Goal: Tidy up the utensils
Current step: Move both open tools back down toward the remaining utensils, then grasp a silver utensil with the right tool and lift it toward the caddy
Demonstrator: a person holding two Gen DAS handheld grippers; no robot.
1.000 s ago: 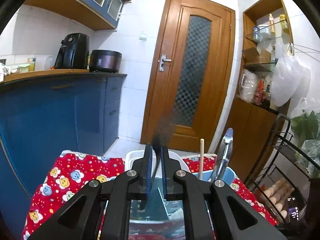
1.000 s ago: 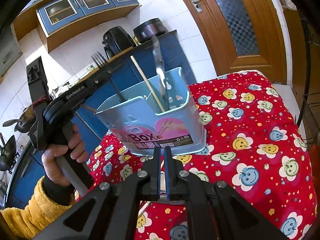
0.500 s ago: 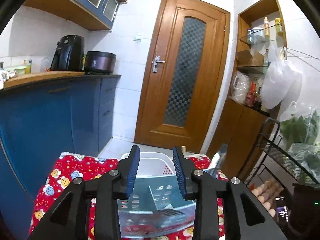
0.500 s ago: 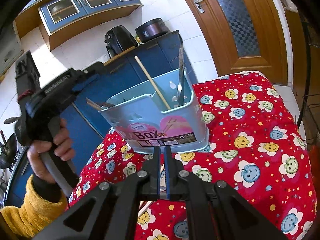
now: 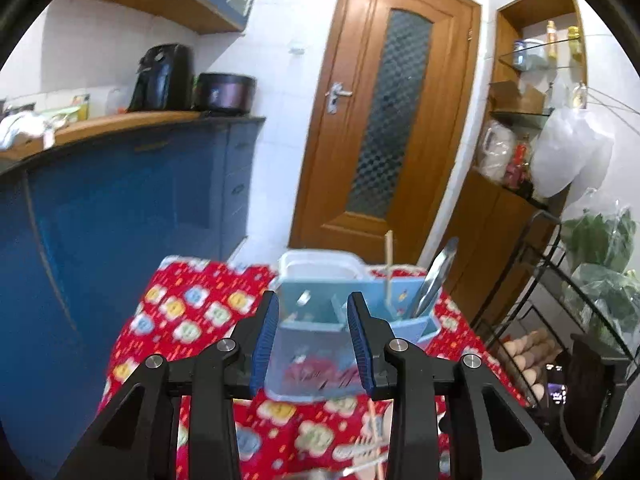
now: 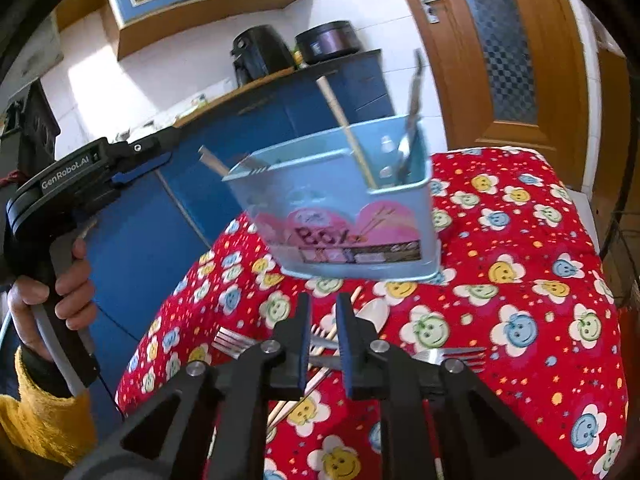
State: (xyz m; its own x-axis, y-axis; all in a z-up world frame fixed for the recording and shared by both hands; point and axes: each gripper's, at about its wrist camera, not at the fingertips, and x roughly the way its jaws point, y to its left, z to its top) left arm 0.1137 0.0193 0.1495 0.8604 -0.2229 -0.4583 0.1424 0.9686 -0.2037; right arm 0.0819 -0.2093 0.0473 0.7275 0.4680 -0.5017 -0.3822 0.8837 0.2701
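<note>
A light blue utensil holder (image 6: 340, 208) stands on the red flowered tablecloth (image 6: 520, 280). It holds a chopstick (image 6: 344, 120), a metal utensil (image 6: 414, 112) and a fork (image 6: 256, 166) in its left compartment. My left gripper (image 5: 313, 300) is open and empty, a little back from the holder (image 5: 400, 292). The jaws of my right gripper (image 6: 323, 308) are opening with nothing pressed between them. It hovers low over loose forks (image 6: 232, 342), a white spoon (image 6: 374, 312) and chopsticks (image 6: 296, 404) on the cloth.
A hand (image 6: 52, 292) in a yellow sleeve holds the left gripper's body (image 6: 80, 172) at the left. A white tub (image 5: 316, 260) sits behind the holder. Blue cabinets (image 5: 120, 220) flank the table's left; a wire rack with eggs (image 5: 528, 344) stands at its right.
The left gripper opened, let the fork drop into the holder's left compartment and drew back. The right gripper's jaws, shut before, have parted slightly as it shifted over the loose utensils.
</note>
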